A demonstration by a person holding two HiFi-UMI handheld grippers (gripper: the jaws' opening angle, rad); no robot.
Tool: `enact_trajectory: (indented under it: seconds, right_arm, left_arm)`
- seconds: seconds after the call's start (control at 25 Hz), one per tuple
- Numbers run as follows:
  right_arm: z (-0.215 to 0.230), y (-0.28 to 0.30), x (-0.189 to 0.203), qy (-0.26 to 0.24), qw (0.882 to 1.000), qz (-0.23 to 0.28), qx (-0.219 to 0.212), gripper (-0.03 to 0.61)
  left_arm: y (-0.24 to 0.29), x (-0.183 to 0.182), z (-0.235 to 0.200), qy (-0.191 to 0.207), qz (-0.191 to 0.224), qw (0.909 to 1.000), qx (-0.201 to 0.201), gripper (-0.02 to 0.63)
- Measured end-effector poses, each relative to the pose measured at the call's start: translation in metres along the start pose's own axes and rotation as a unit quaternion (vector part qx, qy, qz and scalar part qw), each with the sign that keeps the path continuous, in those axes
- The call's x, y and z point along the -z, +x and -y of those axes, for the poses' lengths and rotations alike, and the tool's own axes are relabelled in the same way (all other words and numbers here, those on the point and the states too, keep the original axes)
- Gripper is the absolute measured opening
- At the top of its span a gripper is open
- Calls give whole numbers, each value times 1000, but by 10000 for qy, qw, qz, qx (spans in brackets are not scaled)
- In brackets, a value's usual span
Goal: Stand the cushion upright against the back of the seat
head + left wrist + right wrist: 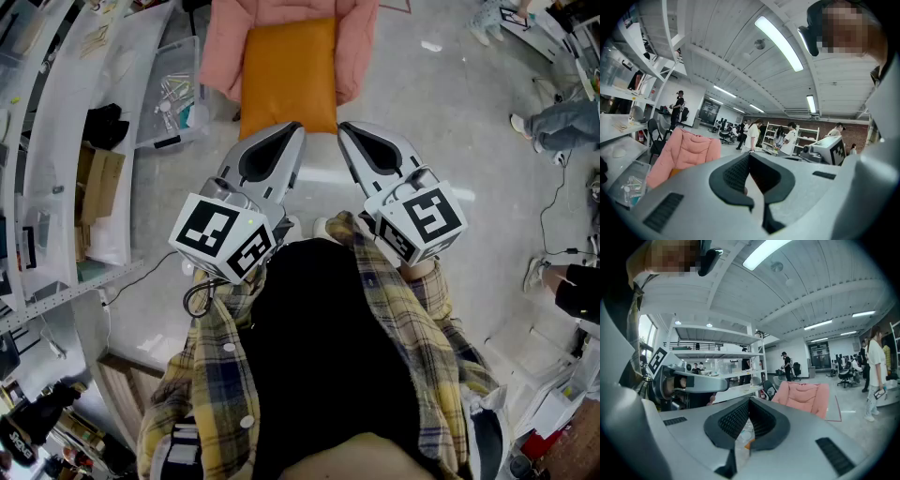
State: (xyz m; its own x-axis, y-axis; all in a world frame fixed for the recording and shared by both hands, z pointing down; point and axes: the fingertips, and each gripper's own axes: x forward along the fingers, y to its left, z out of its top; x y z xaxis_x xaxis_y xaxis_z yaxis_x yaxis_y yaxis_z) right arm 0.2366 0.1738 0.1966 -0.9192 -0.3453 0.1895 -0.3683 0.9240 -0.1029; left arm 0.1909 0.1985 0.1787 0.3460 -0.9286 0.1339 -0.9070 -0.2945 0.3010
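Now | cushion [289, 75] flat on seat [223, 47] | just beyond left gripper [289, 131], right gripper [347, 131]

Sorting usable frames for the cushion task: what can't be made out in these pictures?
- Orange cushion: its near edge is hidden behind the tips of the left gripper and the right gripper in the head view.
- Pink seat: its far end is cut off by the head view's top edge. In the right gripper view, the gripper's own body hides its base.
- Clear bin: its contents are too small to name in the head view.
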Motion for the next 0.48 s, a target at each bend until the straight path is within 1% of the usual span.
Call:
enact_trajectory:
  seconds: [0.28,0.48]
  right_arm:
    - [-8,2,3,13,9999,-63,-150,17]
    - [-7,-9,11,76,9998,-122,-168,17]
  left_arm:
    - [-2,4,1,-21,-21,10000,-70,4]
    - [-5,11,4,-143,-17,9996,-233,3]
